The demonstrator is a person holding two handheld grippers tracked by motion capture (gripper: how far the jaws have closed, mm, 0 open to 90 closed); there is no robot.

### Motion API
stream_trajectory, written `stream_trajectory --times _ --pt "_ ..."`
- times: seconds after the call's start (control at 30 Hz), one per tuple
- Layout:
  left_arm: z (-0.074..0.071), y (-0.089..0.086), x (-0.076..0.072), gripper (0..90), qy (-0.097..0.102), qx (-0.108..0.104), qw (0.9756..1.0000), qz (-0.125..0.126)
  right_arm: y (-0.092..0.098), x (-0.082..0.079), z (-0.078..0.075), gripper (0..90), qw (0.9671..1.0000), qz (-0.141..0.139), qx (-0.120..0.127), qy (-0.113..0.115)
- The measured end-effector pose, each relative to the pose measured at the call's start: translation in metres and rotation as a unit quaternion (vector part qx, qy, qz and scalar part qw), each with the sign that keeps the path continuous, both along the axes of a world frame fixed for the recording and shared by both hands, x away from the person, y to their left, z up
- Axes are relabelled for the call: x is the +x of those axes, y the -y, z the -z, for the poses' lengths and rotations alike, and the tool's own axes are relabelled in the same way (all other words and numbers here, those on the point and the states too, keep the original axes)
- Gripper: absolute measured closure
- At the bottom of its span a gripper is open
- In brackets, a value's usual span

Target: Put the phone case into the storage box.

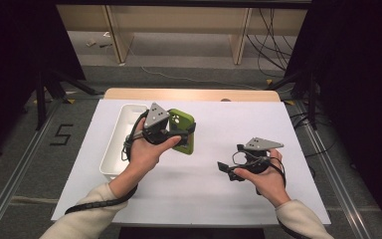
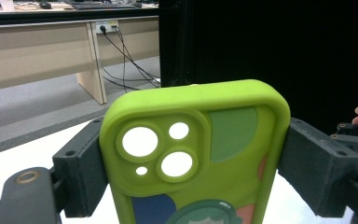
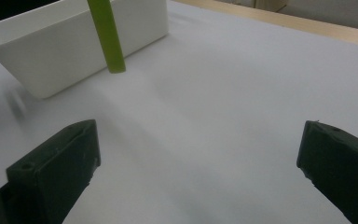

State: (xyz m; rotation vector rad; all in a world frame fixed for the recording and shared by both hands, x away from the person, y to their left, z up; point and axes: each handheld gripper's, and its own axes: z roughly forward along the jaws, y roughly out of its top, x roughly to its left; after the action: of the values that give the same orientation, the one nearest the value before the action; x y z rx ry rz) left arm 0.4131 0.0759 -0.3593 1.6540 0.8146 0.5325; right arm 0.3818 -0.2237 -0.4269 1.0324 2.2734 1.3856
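The left tongs (image 2: 193, 163) squeeze one green phone case (image 2: 193, 154) by its two long sides. The left gripper view shows its back, with four round camera holes and a cartoon picture. The high view shows the case (image 1: 183, 130) held up just right of the one white bin (image 1: 123, 139). The right tongs (image 3: 196, 172) are spread wide with nothing between them, well right of the bin. Much bare white table (image 1: 214, 184) lies there.
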Motion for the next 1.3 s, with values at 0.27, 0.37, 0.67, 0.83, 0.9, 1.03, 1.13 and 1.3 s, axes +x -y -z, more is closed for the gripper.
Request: stream_trajectory --times 0.27,0.37,0.67,0.83,0.9,1.03,1.13,1.3 --pt "-0.003 -0.007 -0.001 16.2 0.003 -0.001 1.0000 -0.006 0.009 -0.004 -0.002 0.4 0.9999 0.008 0.007 0.007" --pt "-0.004 -0.011 -0.001 16.2 0.003 -0.002 0.9999 -0.011 0.011 -0.006 -0.002 0.3 0.9998 0.010 0.012 0.009" --pt "-0.004 -0.023 -0.002 16.3 0.001 -0.002 0.9997 -0.024 0.020 -0.010 -0.002 0.3 0.9997 0.017 0.013 0.010" --pt "-0.004 -0.028 -0.001 16.3 0.001 -0.003 0.9996 -0.029 0.021 -0.011 -0.002 0.3 0.9997 0.017 0.015 0.011" --pt "-0.004 -0.029 -0.001 16.3 0.000 -0.003 0.9995 -0.031 0.022 -0.012 -0.001 0.3 0.9997 0.018 0.013 0.012" --pt "-0.004 -0.032 -0.001 16.3 0.000 -0.005 0.9994 -0.033 0.024 -0.012 -0.002 0.4 0.9996 0.020 0.017 0.013" --pt "-0.004 -0.033 -0.001 16.3 0.000 -0.006 0.9993 -0.036 0.025 -0.013 -0.002 0.4 0.9996 0.020 0.016 0.013" --pt "-0.005 -0.037 0.000 16.4 0.000 -0.005 0.9992 -0.041 0.026 -0.014 -0.001 0.4 0.9996 0.021 0.015 0.013"
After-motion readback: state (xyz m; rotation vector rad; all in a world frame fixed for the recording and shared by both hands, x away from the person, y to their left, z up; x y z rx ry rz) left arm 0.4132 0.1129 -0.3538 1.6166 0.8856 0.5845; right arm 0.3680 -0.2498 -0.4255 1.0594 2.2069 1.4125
